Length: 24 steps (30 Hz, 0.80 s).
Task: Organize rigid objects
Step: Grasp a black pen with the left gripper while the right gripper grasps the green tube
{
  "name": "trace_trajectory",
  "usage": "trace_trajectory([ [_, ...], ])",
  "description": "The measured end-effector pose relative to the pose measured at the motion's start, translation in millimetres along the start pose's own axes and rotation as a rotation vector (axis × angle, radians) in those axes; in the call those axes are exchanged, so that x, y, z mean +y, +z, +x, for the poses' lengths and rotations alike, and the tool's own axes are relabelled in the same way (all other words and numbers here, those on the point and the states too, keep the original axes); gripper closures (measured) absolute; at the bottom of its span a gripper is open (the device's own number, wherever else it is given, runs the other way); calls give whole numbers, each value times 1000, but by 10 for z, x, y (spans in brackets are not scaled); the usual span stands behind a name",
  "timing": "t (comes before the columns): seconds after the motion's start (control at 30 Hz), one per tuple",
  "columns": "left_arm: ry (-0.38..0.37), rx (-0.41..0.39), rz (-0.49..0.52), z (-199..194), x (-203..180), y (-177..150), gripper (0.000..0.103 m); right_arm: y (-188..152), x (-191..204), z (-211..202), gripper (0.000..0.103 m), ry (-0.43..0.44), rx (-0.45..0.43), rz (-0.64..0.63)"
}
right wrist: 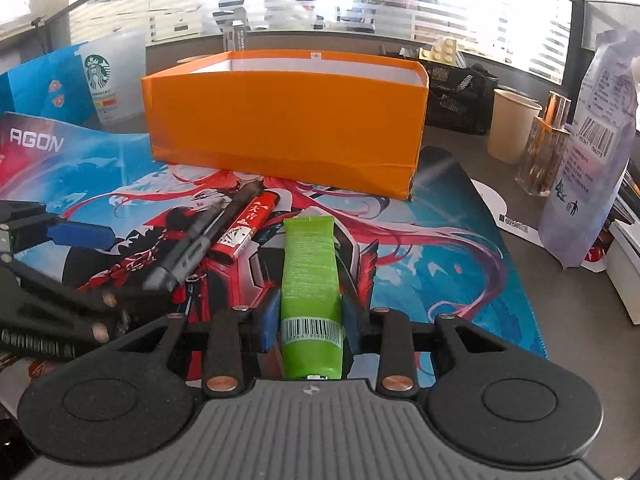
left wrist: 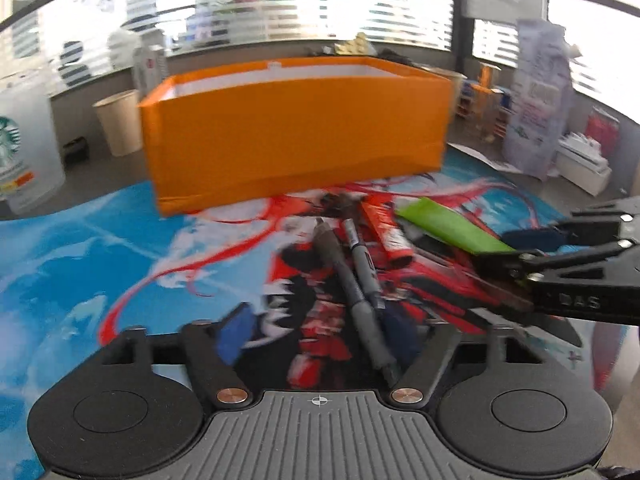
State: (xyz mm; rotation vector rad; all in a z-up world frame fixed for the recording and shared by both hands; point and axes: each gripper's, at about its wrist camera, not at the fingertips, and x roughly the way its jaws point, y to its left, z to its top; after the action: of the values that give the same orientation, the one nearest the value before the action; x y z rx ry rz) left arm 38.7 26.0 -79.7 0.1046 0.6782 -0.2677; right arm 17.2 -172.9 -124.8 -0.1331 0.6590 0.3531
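- The right gripper is pinching a bright green plastic tube between its blue pads, near the barcoded end; the tube's crimped end is pointing toward the open orange cardboard box.
- The left gripper is hanging over two dark grey pens lying side by side on the mat. Its blue pads are standing apart, with the pens lying between them nearer the right-hand pad, and blur is hiding whether either pad touches them.
- A red stick-shaped packet with white characters is resting just beside the pens, between them and the green tube.
- Everything is sitting on a blue and red printed desk mat, with the orange box at its far edge.
- A white logo cup and a pale paper cup are standing behind, either side of the box.
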Motion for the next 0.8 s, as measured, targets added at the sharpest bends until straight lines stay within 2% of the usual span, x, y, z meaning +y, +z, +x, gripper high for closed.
trace_trajectory([
  [0.07,8,-1,-10,-28,111,-1,64,0,-2,-2,73,-4,-2,-6],
  [0.23,60,-11,-63,-24,377,-3,78,10,1,32,72,-4,-16,2],
  [0.4,76,-38,-8,16,267,-13,82,26,22,86,72,-12,-34,-1],
  [0.53,47,-69,18,48,169,-26,95,20,39,91,73,-22,-43,3],
  [0.67,25,-74,-14,44,196,-19,95,7,59,86,73,-33,-52,-1],
  [0.8,38,-63,-28,13,206,-21,95,12,44,79,73,-29,-50,15],
])
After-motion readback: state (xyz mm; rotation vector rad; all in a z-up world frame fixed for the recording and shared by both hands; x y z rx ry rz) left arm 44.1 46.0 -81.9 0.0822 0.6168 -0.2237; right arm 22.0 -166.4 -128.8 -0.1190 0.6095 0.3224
